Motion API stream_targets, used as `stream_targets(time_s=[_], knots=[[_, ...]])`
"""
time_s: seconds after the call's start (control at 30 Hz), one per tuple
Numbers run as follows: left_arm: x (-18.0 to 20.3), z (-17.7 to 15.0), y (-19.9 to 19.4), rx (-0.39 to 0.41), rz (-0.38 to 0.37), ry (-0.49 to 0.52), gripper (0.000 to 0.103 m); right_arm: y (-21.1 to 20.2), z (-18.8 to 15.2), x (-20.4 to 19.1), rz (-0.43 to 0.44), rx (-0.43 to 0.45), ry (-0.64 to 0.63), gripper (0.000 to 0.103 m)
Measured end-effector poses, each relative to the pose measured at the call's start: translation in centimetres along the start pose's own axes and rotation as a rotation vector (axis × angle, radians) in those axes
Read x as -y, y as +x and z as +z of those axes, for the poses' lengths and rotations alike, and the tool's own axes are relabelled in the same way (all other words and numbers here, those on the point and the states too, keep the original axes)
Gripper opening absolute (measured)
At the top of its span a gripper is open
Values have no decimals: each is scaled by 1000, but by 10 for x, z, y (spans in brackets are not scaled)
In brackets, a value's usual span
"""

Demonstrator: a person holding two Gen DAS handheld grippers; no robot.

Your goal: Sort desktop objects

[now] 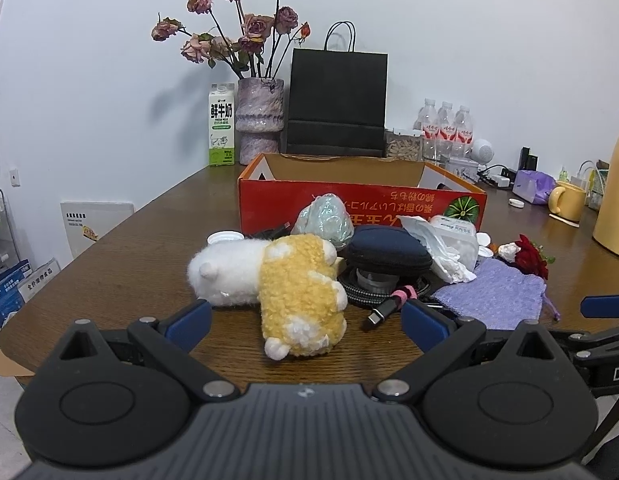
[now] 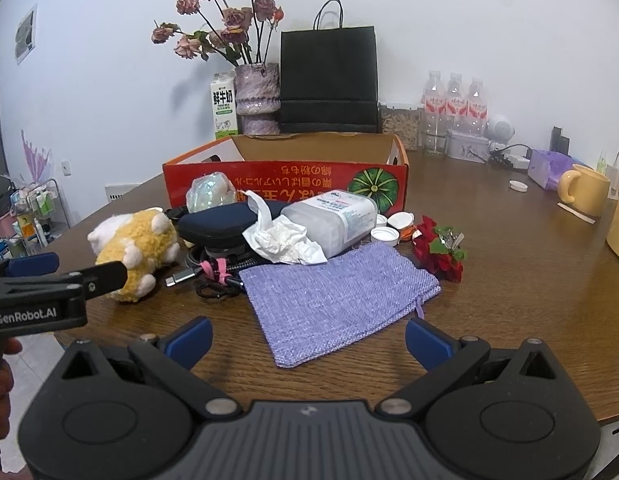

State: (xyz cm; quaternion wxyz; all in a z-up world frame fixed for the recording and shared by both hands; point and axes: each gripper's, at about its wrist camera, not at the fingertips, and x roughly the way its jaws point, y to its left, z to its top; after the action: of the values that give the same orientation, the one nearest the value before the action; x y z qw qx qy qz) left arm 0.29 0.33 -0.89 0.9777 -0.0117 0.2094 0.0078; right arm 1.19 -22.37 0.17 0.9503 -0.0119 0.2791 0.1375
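A yellow and white plush toy [image 1: 281, 284] [image 2: 135, 248] lies on the wooden table, just ahead of my left gripper [image 1: 305, 326], which is open and empty. A purple cloth pouch [image 2: 333, 300] [image 1: 495, 298] lies flat in front of my right gripper [image 2: 309, 344], also open and empty. Behind them sit a dark blue zip case [image 1: 385, 250] [image 2: 225, 222], a coiled black cable [image 1: 373, 298] [image 2: 217, 274], a crumpled tissue [image 2: 281, 240], a clear plastic bottle on its side [image 2: 333, 218], white caps [image 2: 385, 236] and a red flower [image 2: 439, 252]. An open red cardboard box [image 1: 361, 196] [image 2: 285, 182] stands behind the pile.
Along the back wall stand a vase of dried roses [image 1: 259, 120], a milk carton [image 1: 221, 130], a black paper bag [image 1: 337, 104] and water bottles [image 1: 445, 128]. A yellow mug [image 2: 585, 190] and a purple tissue pack [image 2: 547, 168] sit at the right. The table edge curves near on the left.
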Motion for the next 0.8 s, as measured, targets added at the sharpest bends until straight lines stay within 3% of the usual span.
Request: stream_targets(time_s=[0.37,0.53,0.8], knots=[[0,7,27,-30,22,8,103,27,2,8,-19,-13,-11,103],[-2,9,41,-60,29,-6,96,41,10,8,-9,-4,-23,102],[-4,13,61,-109,23,-24,73,65,29,-1,29,22,-74,90]])
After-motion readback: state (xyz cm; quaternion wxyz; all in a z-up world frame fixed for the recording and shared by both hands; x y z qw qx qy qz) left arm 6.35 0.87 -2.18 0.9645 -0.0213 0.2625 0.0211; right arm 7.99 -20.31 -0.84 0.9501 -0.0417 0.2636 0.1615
